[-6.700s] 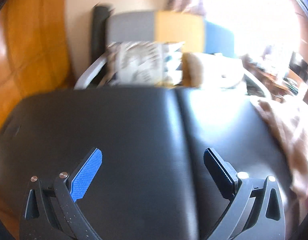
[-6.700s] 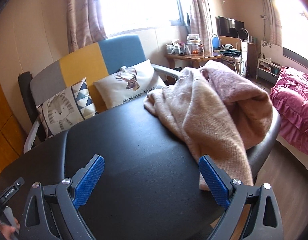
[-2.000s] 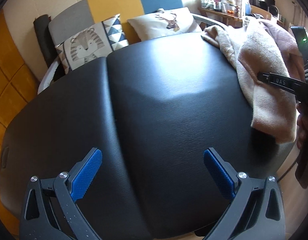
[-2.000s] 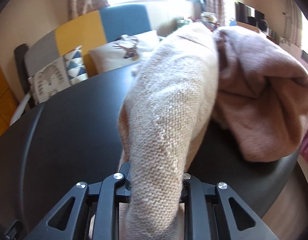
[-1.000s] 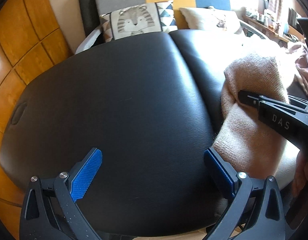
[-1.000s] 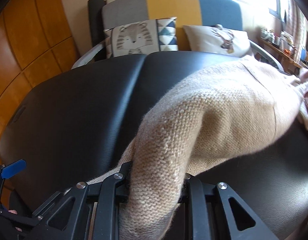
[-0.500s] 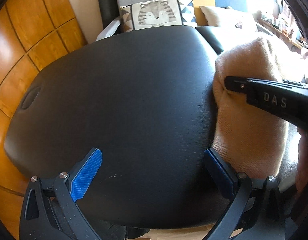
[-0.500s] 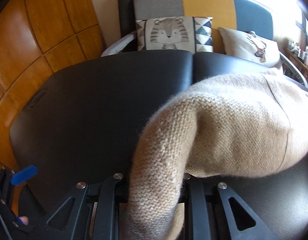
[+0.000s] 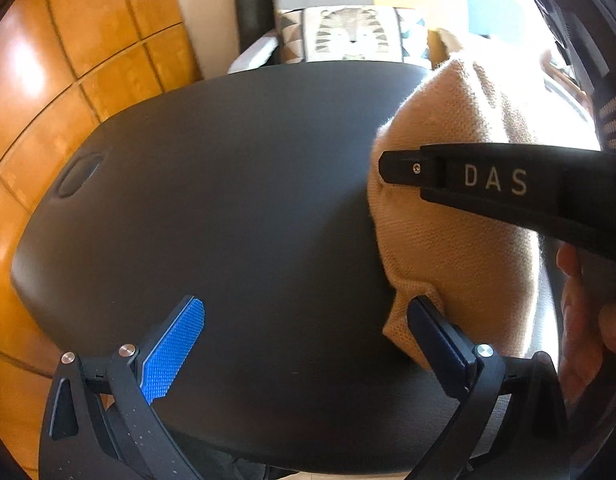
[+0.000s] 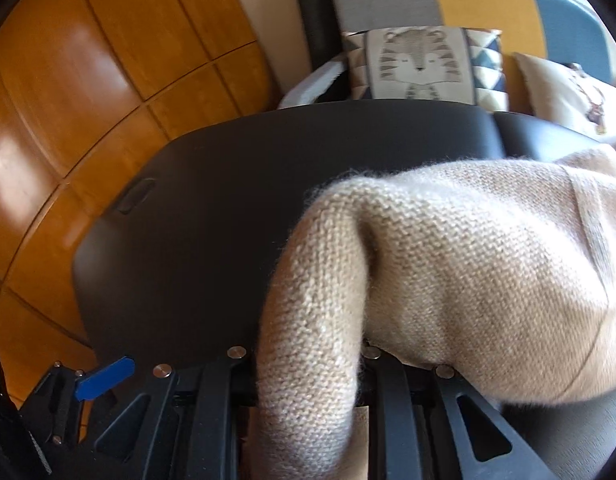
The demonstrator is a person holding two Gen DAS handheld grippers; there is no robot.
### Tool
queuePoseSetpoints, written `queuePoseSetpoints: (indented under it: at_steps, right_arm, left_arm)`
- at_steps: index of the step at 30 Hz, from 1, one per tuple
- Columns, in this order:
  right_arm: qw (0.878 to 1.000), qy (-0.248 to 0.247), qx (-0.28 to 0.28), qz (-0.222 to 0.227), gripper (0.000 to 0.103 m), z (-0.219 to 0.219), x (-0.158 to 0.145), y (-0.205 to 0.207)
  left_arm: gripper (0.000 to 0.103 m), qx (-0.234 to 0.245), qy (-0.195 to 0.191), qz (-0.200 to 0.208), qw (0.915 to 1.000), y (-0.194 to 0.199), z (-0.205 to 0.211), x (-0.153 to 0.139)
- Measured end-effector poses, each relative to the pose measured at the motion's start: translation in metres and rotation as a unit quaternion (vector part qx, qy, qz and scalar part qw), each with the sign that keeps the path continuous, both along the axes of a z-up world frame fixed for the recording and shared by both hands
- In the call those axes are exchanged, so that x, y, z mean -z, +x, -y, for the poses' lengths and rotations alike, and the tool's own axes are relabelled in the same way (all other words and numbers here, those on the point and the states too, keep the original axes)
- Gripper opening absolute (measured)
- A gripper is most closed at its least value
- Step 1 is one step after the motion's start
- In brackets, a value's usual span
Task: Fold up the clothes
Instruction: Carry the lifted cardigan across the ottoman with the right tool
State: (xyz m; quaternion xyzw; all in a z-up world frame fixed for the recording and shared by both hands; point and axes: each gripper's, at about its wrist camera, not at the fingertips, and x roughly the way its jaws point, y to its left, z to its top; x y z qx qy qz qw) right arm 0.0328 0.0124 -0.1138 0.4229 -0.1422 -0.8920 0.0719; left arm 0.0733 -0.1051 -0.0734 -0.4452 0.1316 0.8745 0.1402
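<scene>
A beige knit sweater (image 10: pixel 448 260) hangs over the black padded table (image 10: pixel 211 184). My right gripper (image 10: pixel 303 364) is shut on a bunched fold of it, and the knit drapes away to the right. In the left wrist view the same sweater (image 9: pixel 460 256) sits at the right, with the right gripper's black finger marked DAS crossing it and a hand (image 9: pixel 580 320) holding that tool. My left gripper (image 9: pixel 303 340) stands open above the table's near edge. Its right pad (image 9: pixel 436 332) is at the sweater's lower corner, and nothing lies between its jaws.
The black table (image 9: pixel 227 200) fills the middle, with a recessed slot at its left end. Behind it is a sofa with a tiger cushion (image 10: pixel 416 64) and a deer cushion (image 10: pixel 568 92). Orange wooden panels (image 10: pixel 87 80) line the left side.
Both grippers have swung left across the table. The right one has dragged the beige sweater with it toward the table's left half, bringing the sweater's corner against the left gripper's right pad.
</scene>
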Motion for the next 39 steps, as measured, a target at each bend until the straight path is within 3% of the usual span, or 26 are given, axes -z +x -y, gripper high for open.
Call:
queuePoseSetpoints:
  at_steps: [6,13,19,24,29,33,39]
  right_arm:
    - [0.999,-0.007,-0.047,0.011,0.028,0.020,0.003,-0.010]
    - [0.995,0.050,-0.087,0.014,0.032,0.004,-0.015,0.062]
    - [0.998,0.031,-0.046,0.014,0.036,-0.047,-0.027,0.115]
    - [0.999,0.039,-0.028,0.018,0.038,-0.059,-0.028,0.148]
    - [0.999,0.024,-0.010,0.025,0.038,-0.076,-0.025,0.174]
    - [0.999,0.015,0.024,0.027,0.039,-0.093,-0.027,0.205]
    - [0.991,0.025,0.126,0.026,0.040,-0.139,-0.033,0.236]
  left_arm:
    - [0.103,-0.027,0.005,0.019,0.9994,-0.012,0.015,0.002]
    - [0.103,-0.013,0.015,-0.017,0.9997,-0.034,0.007,-0.024]
    - [0.103,0.051,0.024,-0.027,0.9981,-0.043,-0.034,-0.040]
    - [0.103,0.109,0.020,-0.022,0.9936,-0.030,-0.067,-0.039]
    - [0.103,0.148,0.040,-0.002,0.9881,-0.034,-0.086,-0.037]
    - [0.103,0.176,0.046,0.017,0.9832,-0.020,-0.106,-0.036]
    - [0.103,0.234,0.047,0.032,0.9705,0.003,-0.138,-0.020]
